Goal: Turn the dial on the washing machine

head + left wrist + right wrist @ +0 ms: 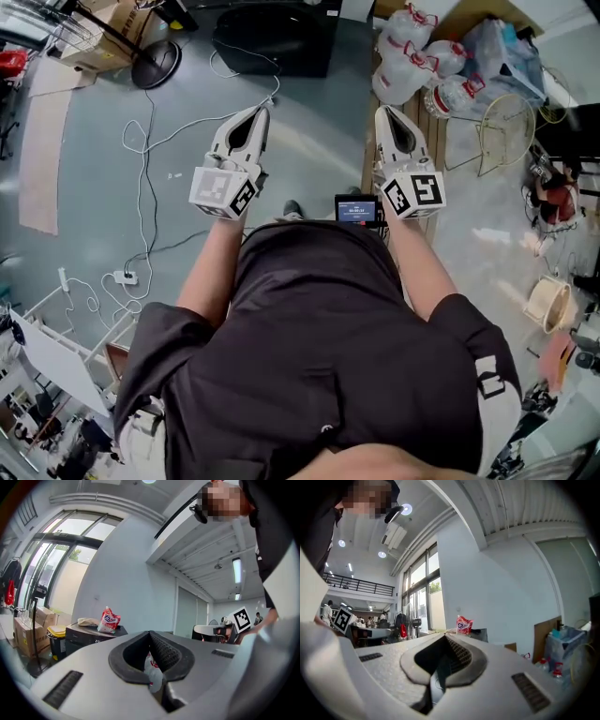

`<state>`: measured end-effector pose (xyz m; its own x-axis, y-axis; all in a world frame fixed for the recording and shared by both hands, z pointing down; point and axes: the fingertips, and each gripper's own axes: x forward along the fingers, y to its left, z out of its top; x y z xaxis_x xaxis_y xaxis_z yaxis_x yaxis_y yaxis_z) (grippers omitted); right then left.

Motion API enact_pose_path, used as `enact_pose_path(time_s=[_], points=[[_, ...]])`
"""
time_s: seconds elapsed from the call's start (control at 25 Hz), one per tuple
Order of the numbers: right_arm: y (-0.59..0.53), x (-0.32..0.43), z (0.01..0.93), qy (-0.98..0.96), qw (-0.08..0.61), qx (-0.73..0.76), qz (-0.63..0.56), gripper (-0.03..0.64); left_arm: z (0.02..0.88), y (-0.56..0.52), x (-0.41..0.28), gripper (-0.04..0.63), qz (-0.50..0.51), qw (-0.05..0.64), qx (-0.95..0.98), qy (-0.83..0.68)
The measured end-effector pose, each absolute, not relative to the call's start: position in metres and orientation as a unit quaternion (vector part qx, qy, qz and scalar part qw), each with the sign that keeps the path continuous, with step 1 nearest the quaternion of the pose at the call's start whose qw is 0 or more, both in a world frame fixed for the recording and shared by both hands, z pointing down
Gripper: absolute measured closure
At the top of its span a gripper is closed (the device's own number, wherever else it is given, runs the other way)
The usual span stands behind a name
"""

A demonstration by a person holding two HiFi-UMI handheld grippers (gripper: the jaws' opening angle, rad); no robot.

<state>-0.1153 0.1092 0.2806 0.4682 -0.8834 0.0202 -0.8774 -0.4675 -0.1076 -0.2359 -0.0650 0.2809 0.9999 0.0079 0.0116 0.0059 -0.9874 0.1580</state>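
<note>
My left gripper (262,111) and right gripper (383,111) are held side by side in front of the person, both pointing ahead and level over the grey floor. Each has its jaws shut with nothing between them. A dark boxy appliance (277,37) stands ahead on the floor, well clear of both tips. In the left gripper view, beyond the shut left gripper (150,633), that dark box (91,635) carries a red detergent bag (109,620). The right gripper view shows the shut right gripper (445,637) and the same red bag (464,624). No dial shows in any view.
White cables (145,150) and a power strip (127,277) lie on the floor at left. A fan base (155,64) and cardboard boxes (103,28) stand far left. Several water bottles (412,56), a wire basket (506,127) and a wooden board (369,150) are at right.
</note>
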Motion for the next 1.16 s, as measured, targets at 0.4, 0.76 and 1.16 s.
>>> enact_pose_path(time_s=[0.4,0.76,1.16], points=[[0.112,-0.143,0.297,0.488,0.015,-0.871,-0.052,0.614,0.301,-0.081,-0.261,0.6,0.018,0.092,0.995,-0.019],[0.122,-0.133,0.285,0.475,0.025,-0.879,-0.035,0.614,0.305,-0.077,-0.266,0.6,0.037,0.095,0.994,-0.03],[0.144,-0.135,0.301,0.451,0.03,-0.891,-0.045,0.614,0.319,-0.068,-0.257,0.6,0.047,0.105,0.993,-0.012]])
